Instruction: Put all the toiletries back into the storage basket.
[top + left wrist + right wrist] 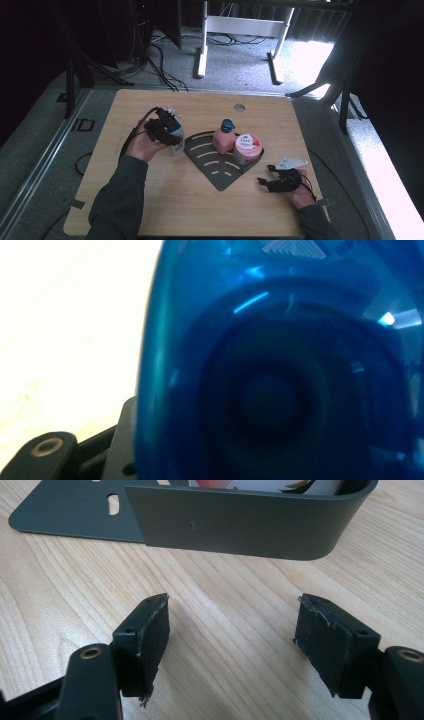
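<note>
The clear blue-tinted plastic bottle (176, 136) is clamped in the left gripper (167, 131) just left of the dark metal corner rack (210, 165); it could be slipped or knocked against the pink pump bottle (223, 139). The right gripper (232, 640), jaws apart and empty, is rested near the rack's right wall.

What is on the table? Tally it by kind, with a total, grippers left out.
Bottles: 2, a blue-tinted clear bottle held in the left hand-held gripper and a pink pump bottle on the rack
Jars: 1, a pink-lidded jar on the rack
Corner racks: 1, dark grey rack
Total: 4
</note>
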{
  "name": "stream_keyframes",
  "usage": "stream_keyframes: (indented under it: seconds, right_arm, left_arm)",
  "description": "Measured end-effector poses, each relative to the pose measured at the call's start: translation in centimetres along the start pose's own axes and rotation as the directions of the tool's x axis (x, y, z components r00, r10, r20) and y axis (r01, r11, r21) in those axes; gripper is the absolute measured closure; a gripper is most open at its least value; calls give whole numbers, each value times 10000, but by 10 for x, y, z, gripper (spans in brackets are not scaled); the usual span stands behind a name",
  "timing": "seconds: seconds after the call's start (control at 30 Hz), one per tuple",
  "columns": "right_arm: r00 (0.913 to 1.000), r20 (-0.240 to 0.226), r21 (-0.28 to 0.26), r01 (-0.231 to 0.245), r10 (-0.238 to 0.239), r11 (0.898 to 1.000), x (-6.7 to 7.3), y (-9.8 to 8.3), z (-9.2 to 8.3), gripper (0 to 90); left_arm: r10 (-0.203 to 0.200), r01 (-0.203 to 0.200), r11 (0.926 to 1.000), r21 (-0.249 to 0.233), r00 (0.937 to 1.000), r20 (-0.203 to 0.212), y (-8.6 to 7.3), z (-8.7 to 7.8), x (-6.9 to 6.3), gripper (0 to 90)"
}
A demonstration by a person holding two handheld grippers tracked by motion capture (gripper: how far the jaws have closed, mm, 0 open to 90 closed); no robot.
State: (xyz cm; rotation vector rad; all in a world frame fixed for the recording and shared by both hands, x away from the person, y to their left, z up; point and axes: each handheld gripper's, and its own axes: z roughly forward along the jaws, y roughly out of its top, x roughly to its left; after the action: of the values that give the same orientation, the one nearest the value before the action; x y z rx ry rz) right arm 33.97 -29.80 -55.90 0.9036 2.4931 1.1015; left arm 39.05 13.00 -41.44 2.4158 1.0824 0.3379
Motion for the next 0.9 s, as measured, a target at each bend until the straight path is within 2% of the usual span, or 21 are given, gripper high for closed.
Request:
stream_keyframes:
  seconds: [0.33, 0.47, 0.9]
  right_arm:
    - [10000, -15, 13, -21, 21, 10000, 0, 0, 0, 294]
    - [10000, -11, 17, -23, 23, 10000, 0, 0, 0, 294]
    - [10000, -30, 6, -28, 28, 10000, 0, 0, 0, 293]
  left_arm:
    - [34, -33, 9998, -191, 10000, 56, 10, 6, -5, 554]
    - [78, -73, 9996, -259, 9998, 207, 14, 7, -7, 553]
    - [124, -114, 9995, -287, 9993, 351, 25, 20, -12, 553]
